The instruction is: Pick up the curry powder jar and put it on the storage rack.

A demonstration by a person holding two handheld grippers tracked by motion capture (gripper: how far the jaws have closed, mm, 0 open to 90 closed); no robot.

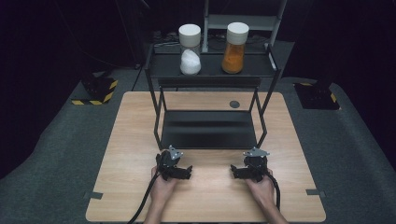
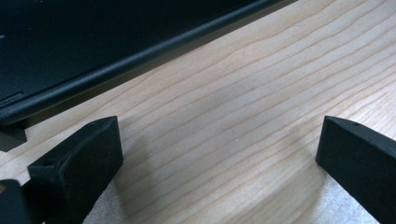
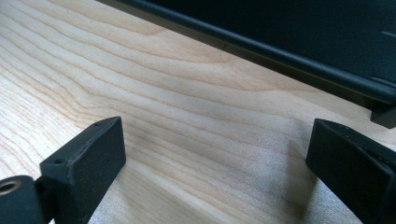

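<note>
Both tongs rest low on the table (image 1: 140,121) near the person's edge, jaws spread wide and holding nothing: the left gripper (image 1: 187,172) points inward toward the middle, and the right gripper (image 1: 232,171) mirrors it, the two facing each other with a bare strip of wood between them. In each gripper view the black jaws stand far apart over plain wood grain, with the front lip of the rack's lower shelf (image 2: 140,51) (image 3: 280,51) crossing just ahead.

The things nearest to being worked are two jars on the top shelf of the black rack (image 1: 154,79), well beyond and above both grippers. The white-filled jar (image 1: 190,49) stands upright on the left half, the orange-filled jar (image 1: 235,47) upright on the right half, near each other but apart. Both have white lids, and their long axes are vertical.

By my reading, each jar lies straight ahead of the gripper on its own side, so the left hand is nearer the white jar and the right the orange. A reach would have to rise over the shelf's front rail. The lower shelf (image 1: 208,128) is bare, offering open room, though the rack's slanted legs fence its sides.
</note>
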